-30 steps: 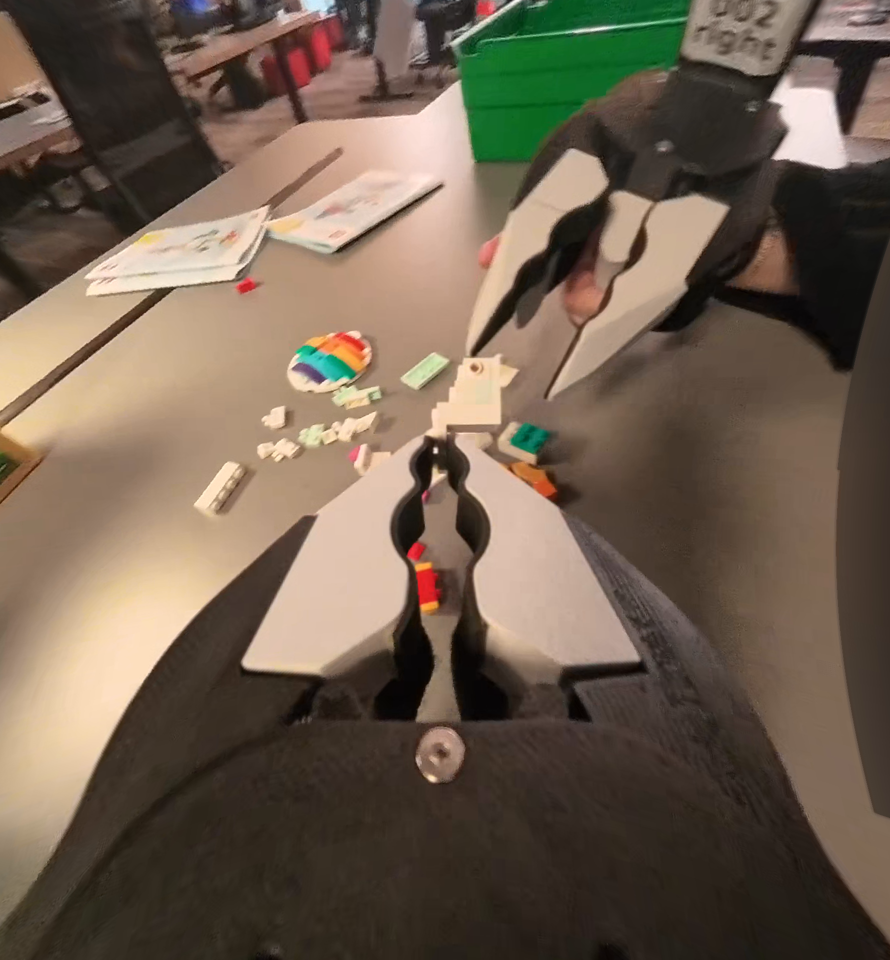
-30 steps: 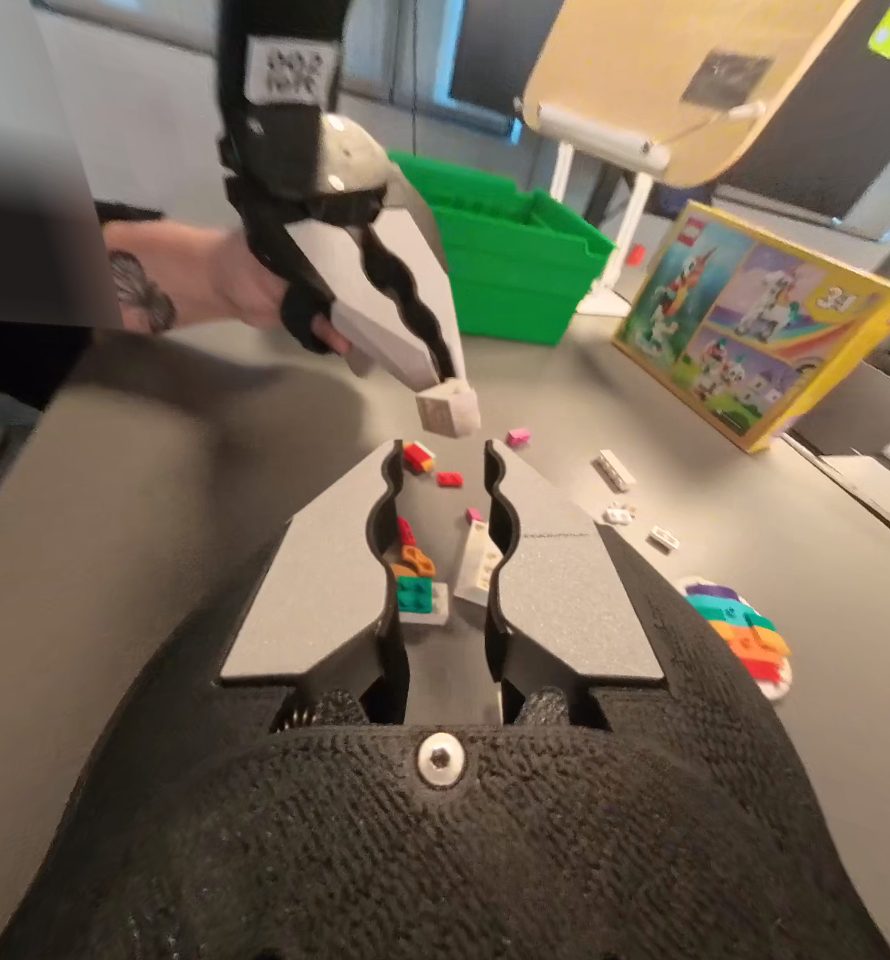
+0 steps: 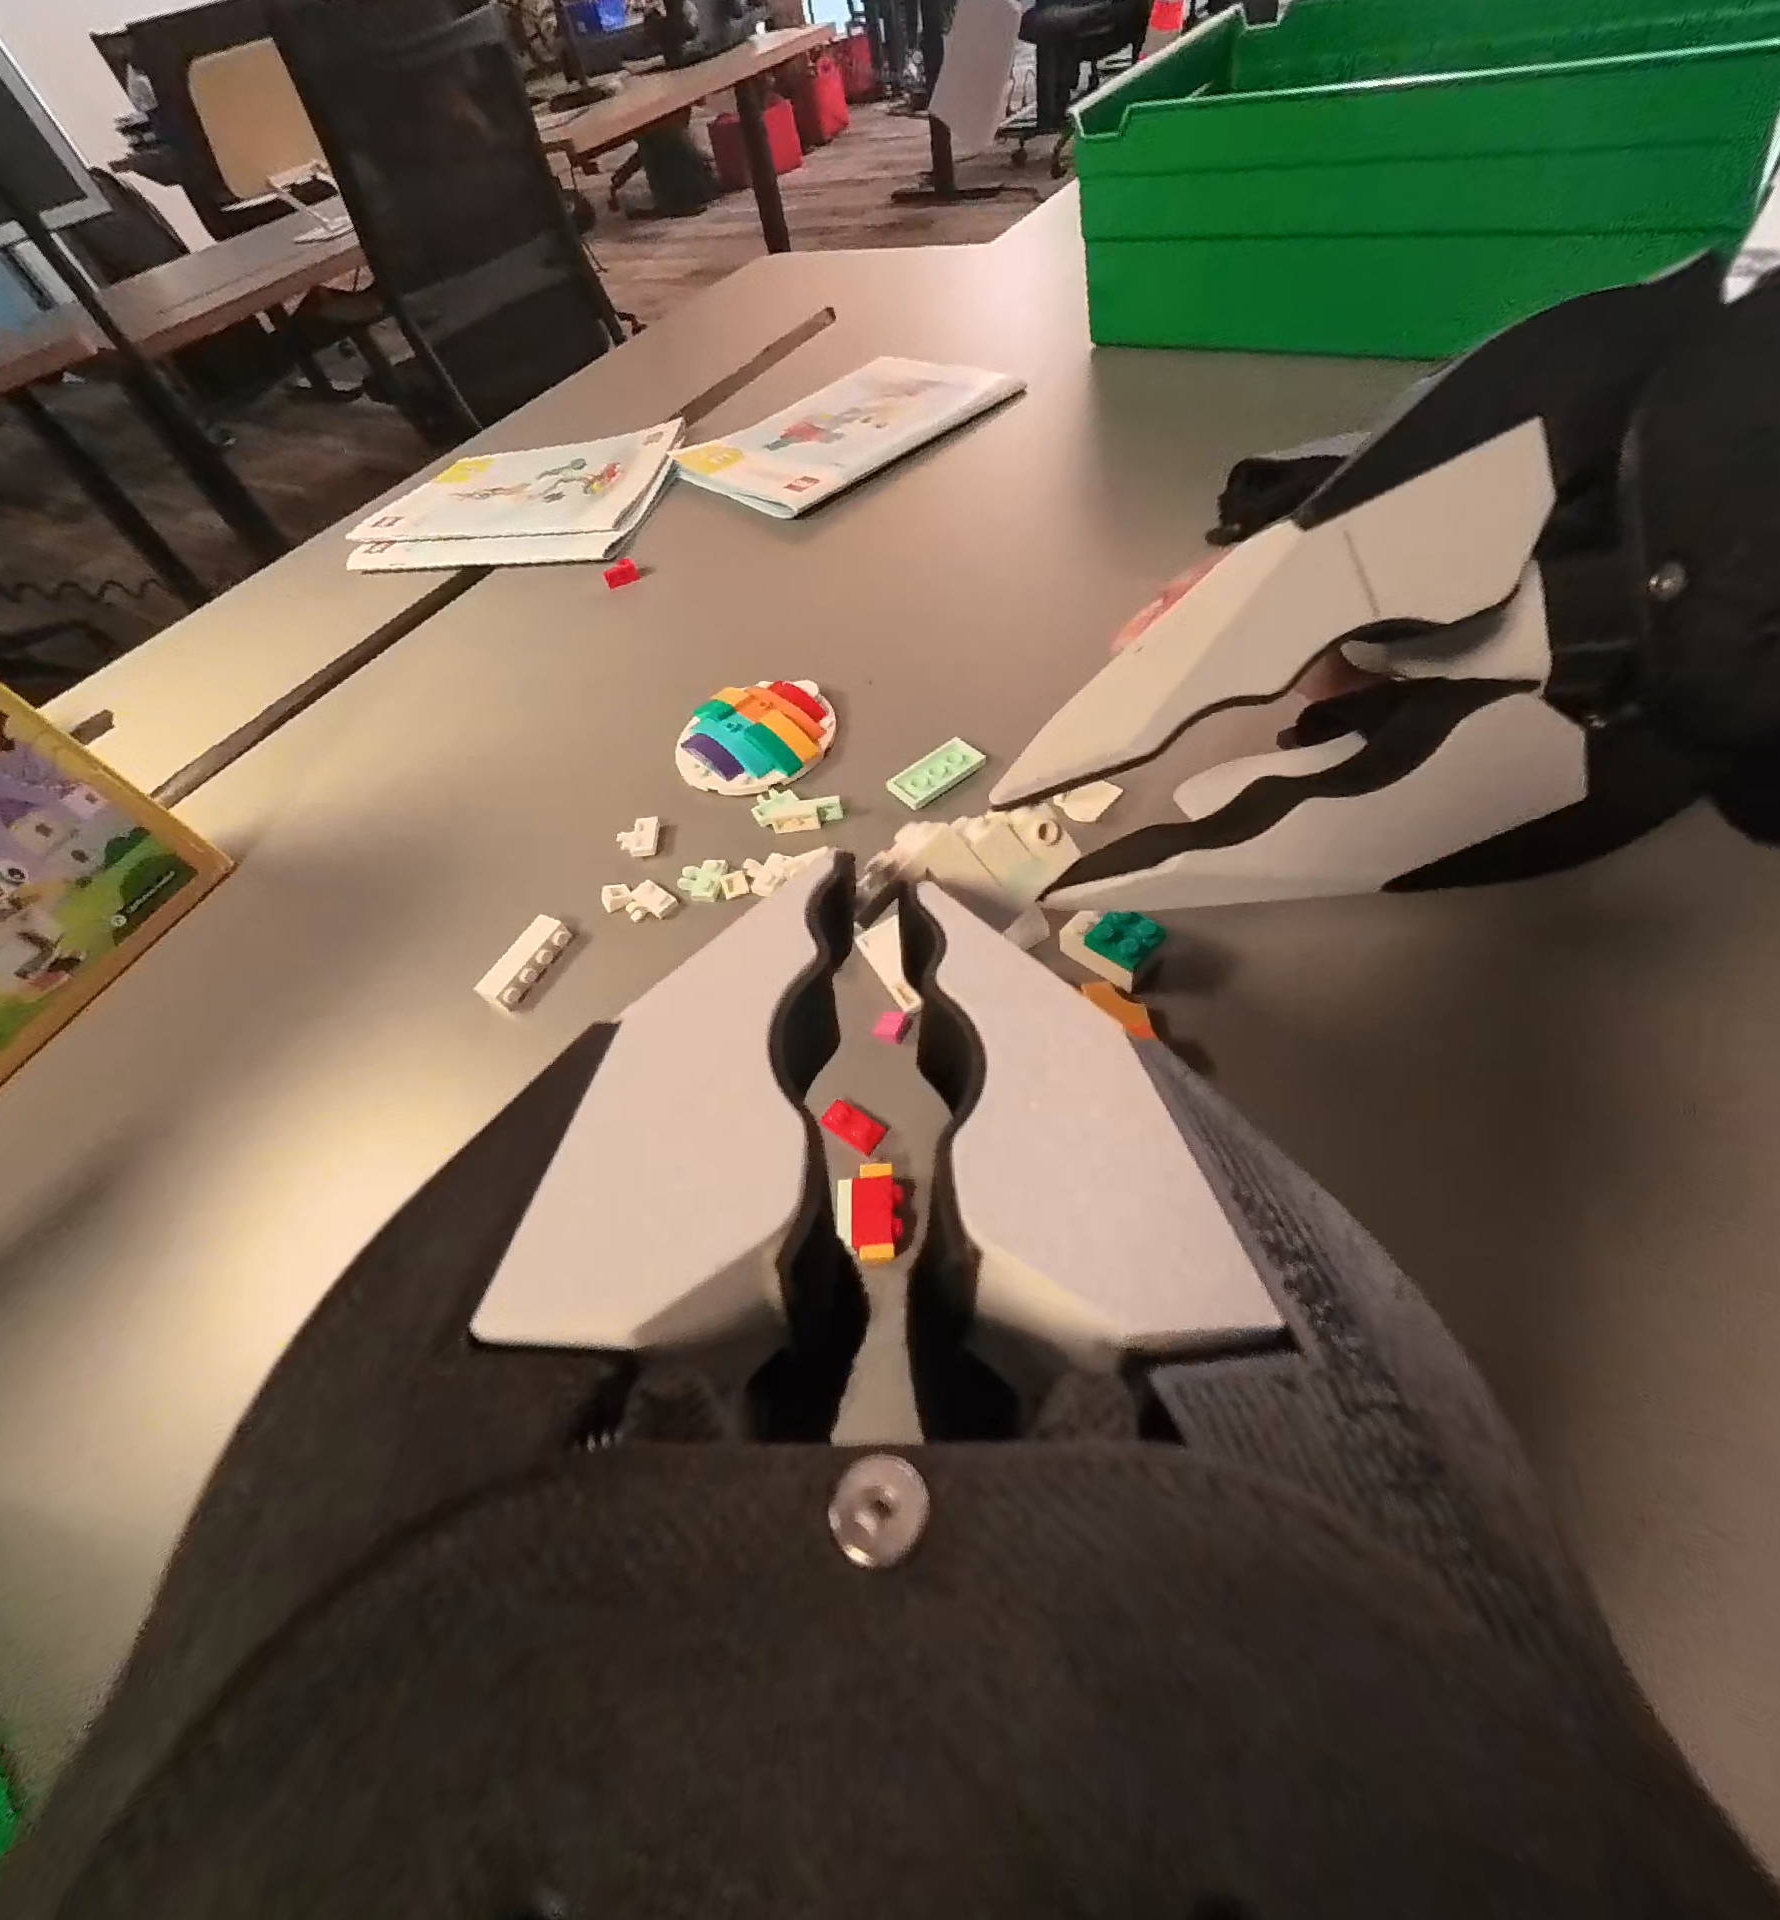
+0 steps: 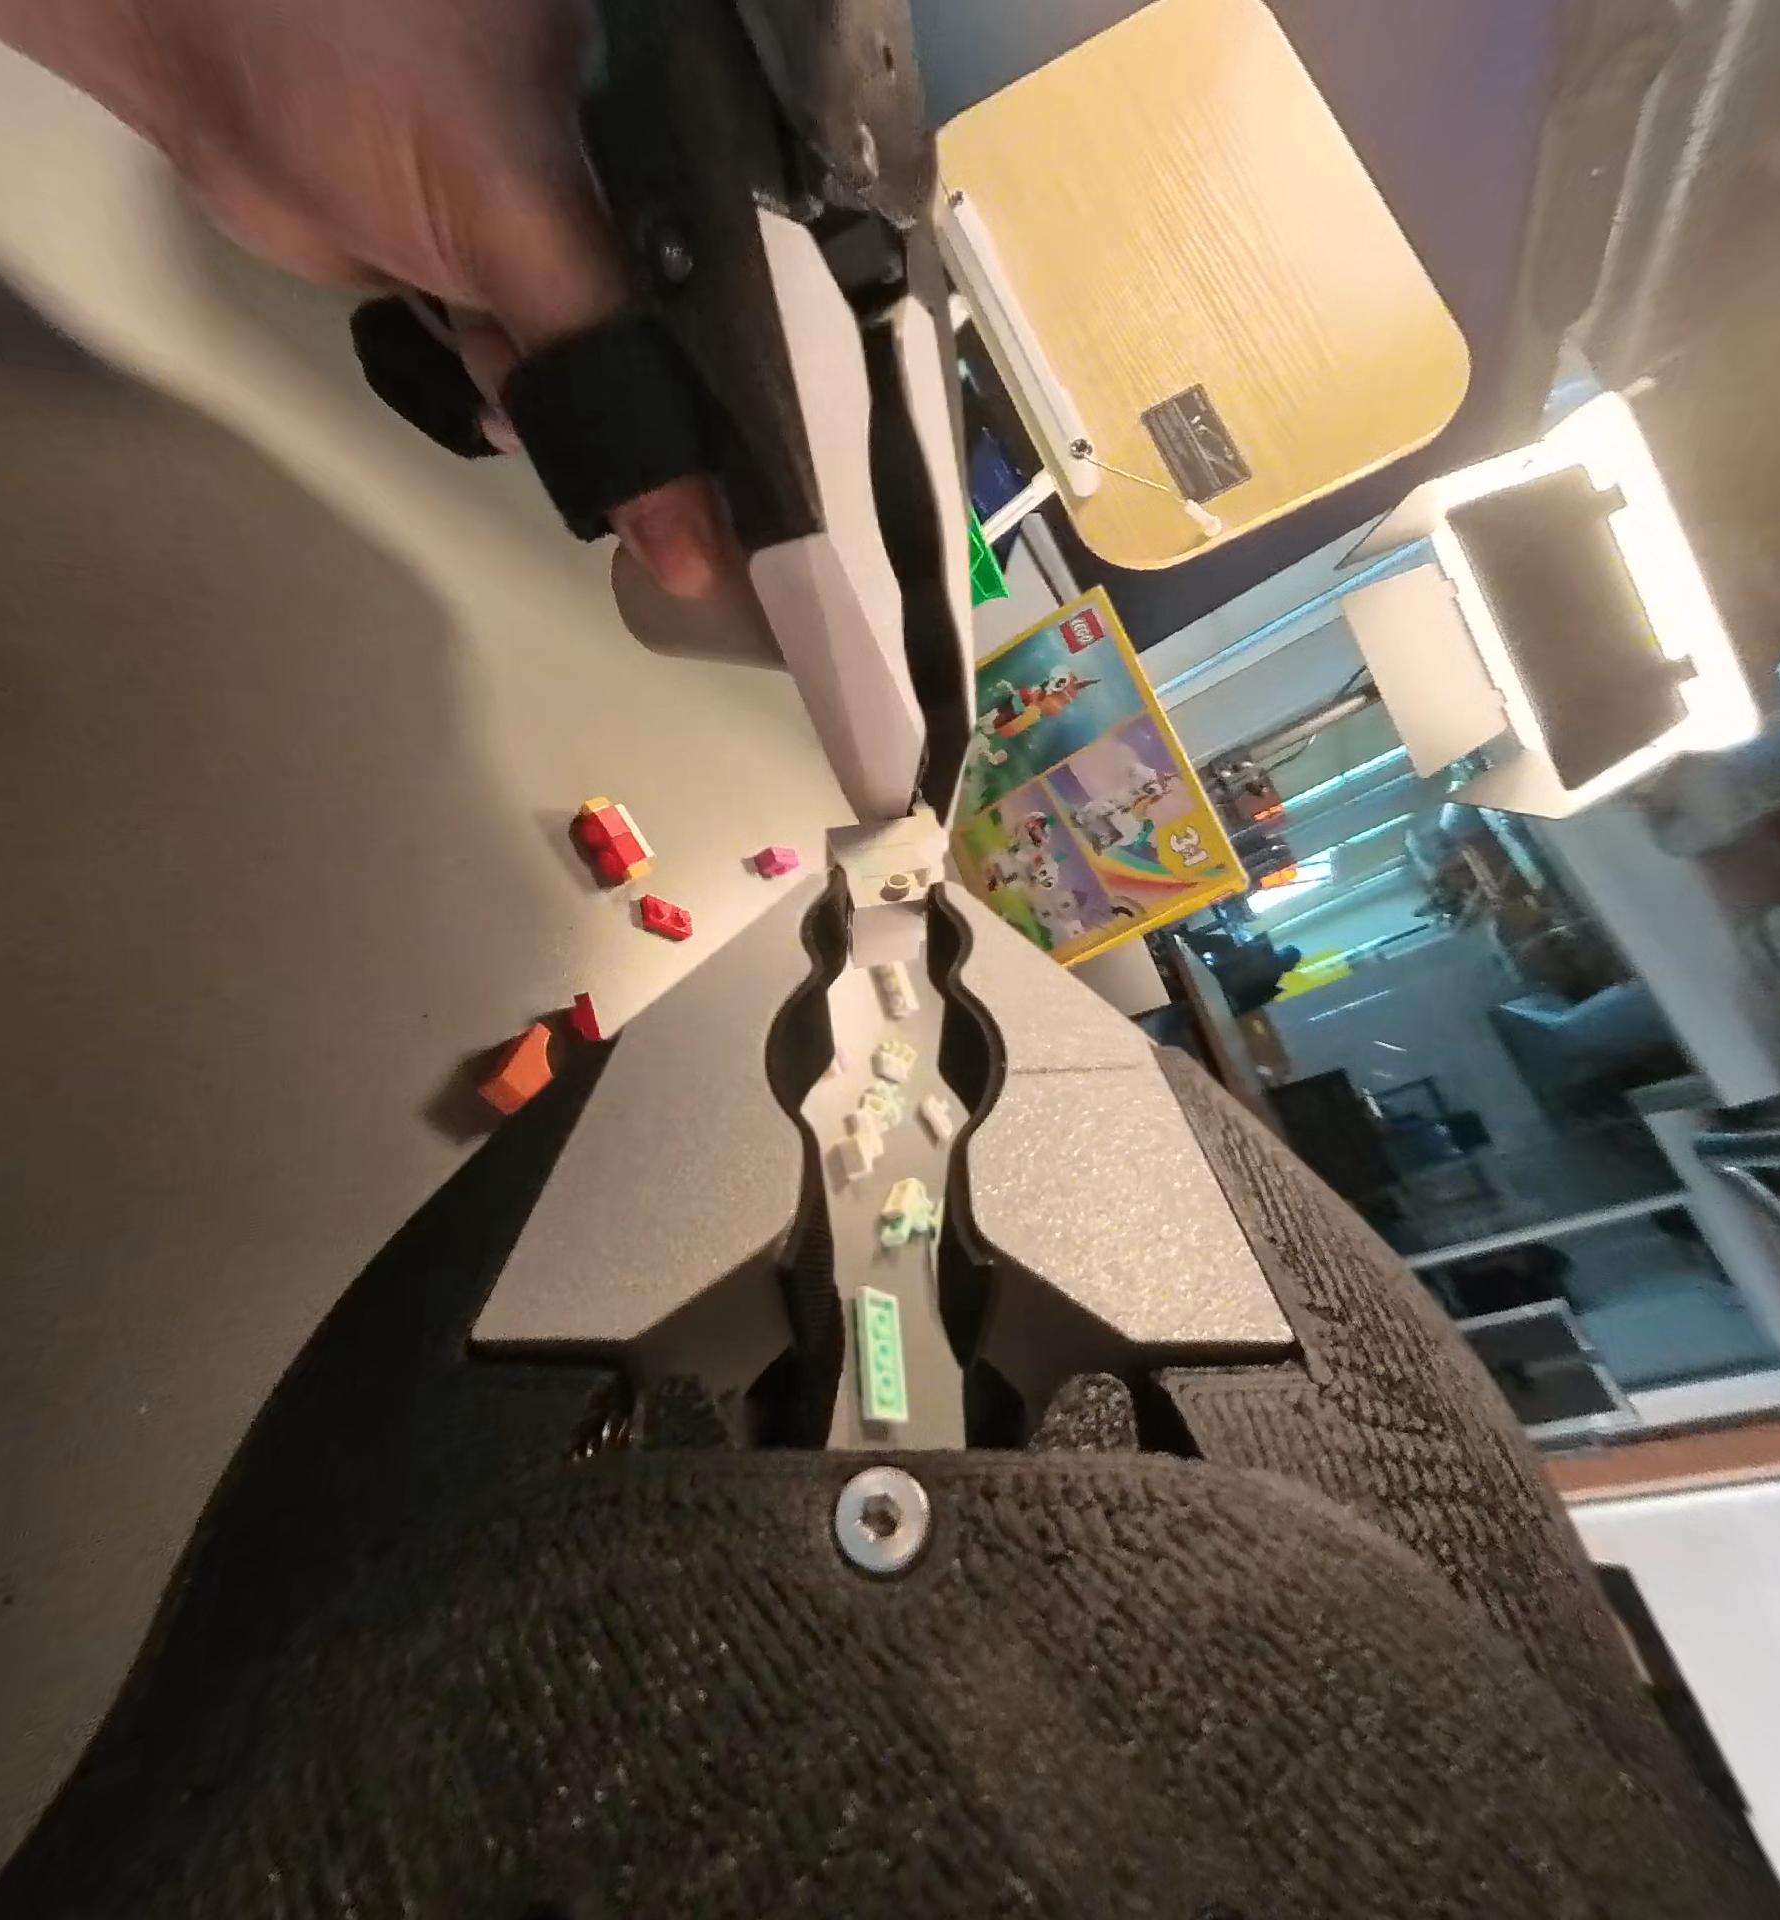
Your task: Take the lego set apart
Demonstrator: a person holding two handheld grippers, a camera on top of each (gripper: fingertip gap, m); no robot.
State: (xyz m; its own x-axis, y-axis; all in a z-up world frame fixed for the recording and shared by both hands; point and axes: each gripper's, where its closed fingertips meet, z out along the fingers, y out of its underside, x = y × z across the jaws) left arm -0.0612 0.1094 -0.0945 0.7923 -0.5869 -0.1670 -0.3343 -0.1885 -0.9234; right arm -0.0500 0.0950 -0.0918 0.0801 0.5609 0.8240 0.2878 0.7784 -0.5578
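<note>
Since a second ago my right gripper (image 3: 1021, 852) has swung down from above and rolled onto its side, and its tips now meet my left gripper (image 3: 875, 883) over the white chunk (image 3: 979, 847); before, only the left one carried that chunk, clear of the right. In the right wrist view both sets of fingers pinch the white chunk (image 4: 891, 883) from opposite ends, my right fingers (image 4: 1031, 1049) closed on its near end and my left fingers (image 4: 844, 665) on its far end, so it hangs just above the worktop (image 3: 450, 1039). Loose pieces lie under and around it: a red plate (image 3: 853, 1125) and a red-and-yellow stack (image 3: 873, 1210) near me between the left fingers, a pink stud (image 3: 891, 1027) just beyond, a teal-topped brick (image 3: 1120, 943) and an orange piece (image 3: 1120, 1006) to the right. To the left lie small white and mint bits (image 3: 704, 883), a long white plate (image 3: 524, 963), a mint plate (image 3: 936, 772) and the rainbow disc (image 3: 758, 736). Farther off are two booklets (image 3: 678, 468) with a red stud (image 3: 619, 572) beside them, and a green bin (image 3: 1385, 208) at the far right. The set's box (image 3: 24, 862) stands at the left edge.
</note>
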